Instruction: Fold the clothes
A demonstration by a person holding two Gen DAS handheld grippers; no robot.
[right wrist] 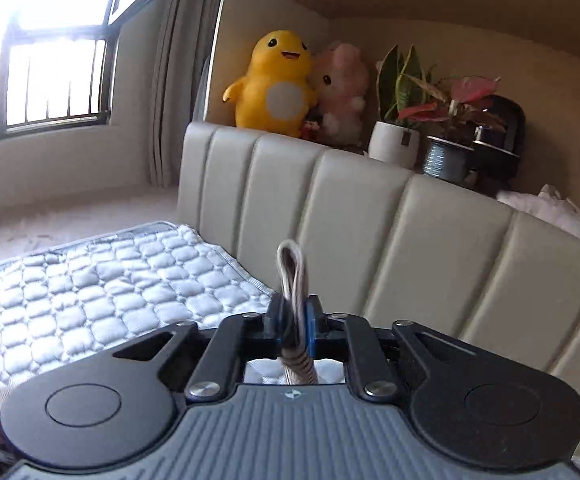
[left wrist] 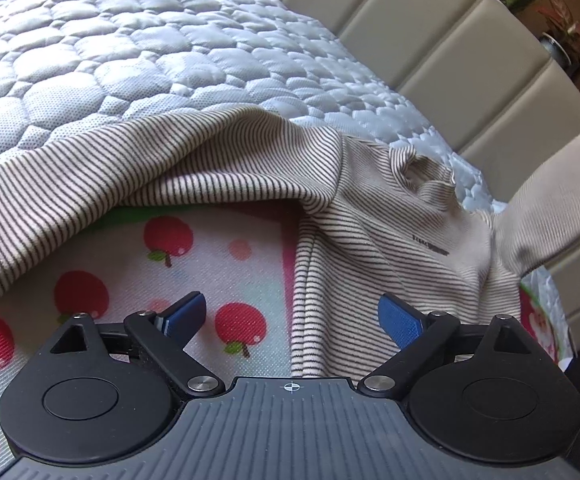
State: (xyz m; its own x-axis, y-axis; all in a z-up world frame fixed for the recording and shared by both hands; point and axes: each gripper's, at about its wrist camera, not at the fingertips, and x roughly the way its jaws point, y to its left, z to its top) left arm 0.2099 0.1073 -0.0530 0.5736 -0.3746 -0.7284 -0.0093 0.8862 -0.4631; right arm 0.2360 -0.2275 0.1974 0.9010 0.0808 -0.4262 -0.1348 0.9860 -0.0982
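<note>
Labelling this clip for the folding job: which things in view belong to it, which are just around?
Job:
striped shirt
right gripper, shut on a fold of it
left gripper, open above it
apple-print mat under it

Around:
quilted pad
headboard
yellow plush
pink plush
potted plants

Your beige, thinly dark-striped top (left wrist: 370,220) lay rumpled across the middle of the left wrist frame; one sleeve draped toward the left edge; the neck opening sat right of centre, with small dark lettering below it; another part rose toward the right edge.
</note>
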